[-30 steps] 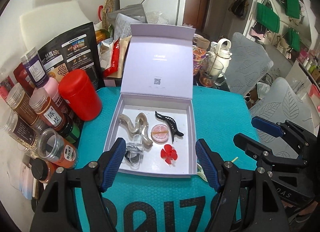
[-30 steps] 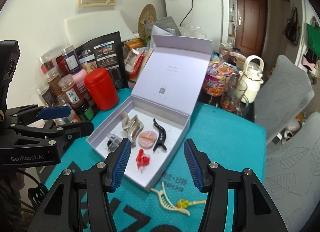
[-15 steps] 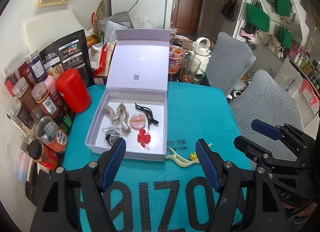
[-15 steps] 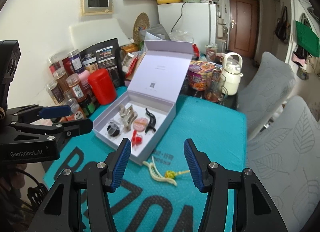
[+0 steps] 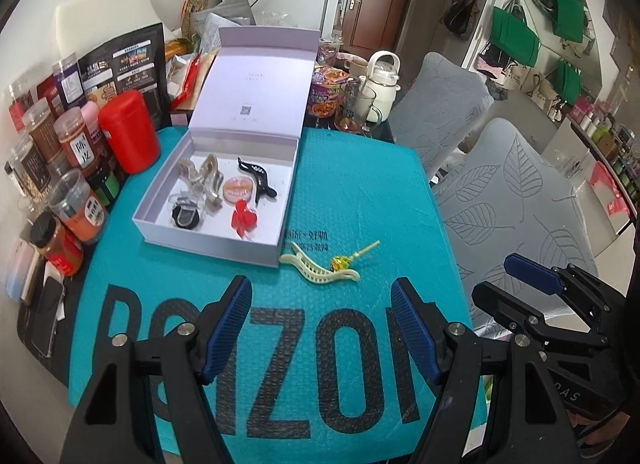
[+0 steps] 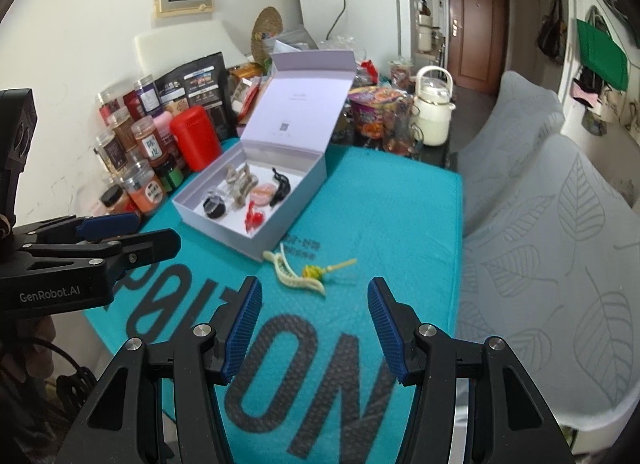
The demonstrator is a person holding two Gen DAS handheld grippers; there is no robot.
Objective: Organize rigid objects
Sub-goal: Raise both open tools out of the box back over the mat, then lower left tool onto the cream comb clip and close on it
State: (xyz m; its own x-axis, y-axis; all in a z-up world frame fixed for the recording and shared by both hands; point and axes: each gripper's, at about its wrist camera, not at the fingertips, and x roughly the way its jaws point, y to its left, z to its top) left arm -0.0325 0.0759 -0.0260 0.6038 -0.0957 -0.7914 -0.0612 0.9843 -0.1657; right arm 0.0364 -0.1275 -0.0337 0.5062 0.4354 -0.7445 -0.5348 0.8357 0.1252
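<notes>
The cream hair clip point(image 5: 318, 270) is lying at frame centre on the teal mat point(image 5: 360, 199), just beside the box point(image 5: 208, 240). It is probably light, stiff and slippery; gripping across its spine looks best. The left gripper point(image 5: 320, 328) and right gripper point(image 6: 314, 330) are both hanging spread, holding nothing.

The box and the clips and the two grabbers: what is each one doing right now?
box: lid up, open.
black clip: lying in the box.
red clip: lying in the box.
cream clip: on the mat, outside the box.
left gripper: open, empty.
right gripper: open, empty.
</notes>
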